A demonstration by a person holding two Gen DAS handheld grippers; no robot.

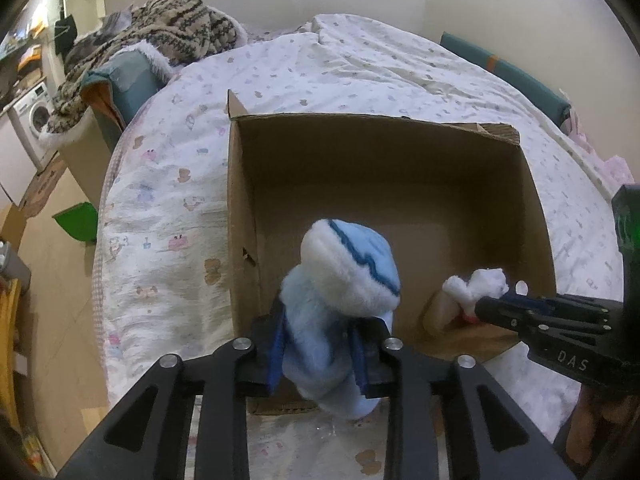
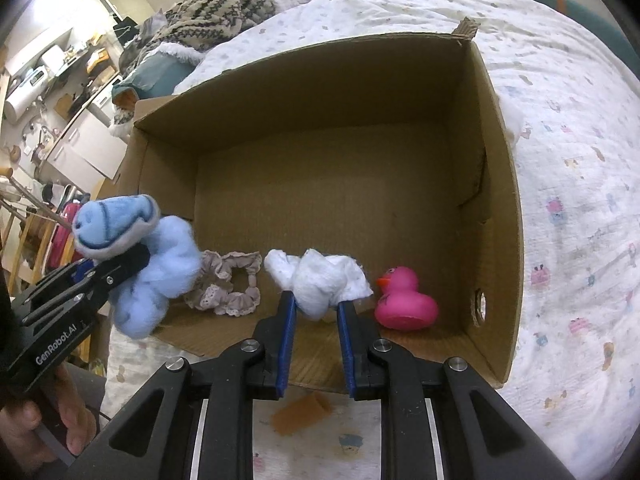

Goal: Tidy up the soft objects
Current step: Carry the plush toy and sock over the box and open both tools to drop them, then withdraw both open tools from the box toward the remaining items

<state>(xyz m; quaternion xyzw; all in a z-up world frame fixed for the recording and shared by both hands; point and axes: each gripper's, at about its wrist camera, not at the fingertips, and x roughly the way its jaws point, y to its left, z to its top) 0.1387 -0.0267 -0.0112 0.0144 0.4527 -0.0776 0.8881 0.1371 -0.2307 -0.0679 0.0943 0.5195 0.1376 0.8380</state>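
Left claw (image 1: 320, 354): a blue plush toy (image 1: 340, 300) is being gripped between narrowly parted pads, held over the near-left rim of the cardboard box (image 2: 500, 200). Right claw (image 2: 316, 312): a white cloth wad (image 2: 320, 280) is being pinched low inside the box, between a frilly scrunchie (image 2: 228, 284) and a pink rubber duck (image 2: 404, 300). The box is being supported by the bed (image 1: 160, 200).

Risk, judged: the plush is being held over the edge; released there, it could be dropped outside onto the bedding.

Lettering being read: "GenRobot.AI", "DAS".
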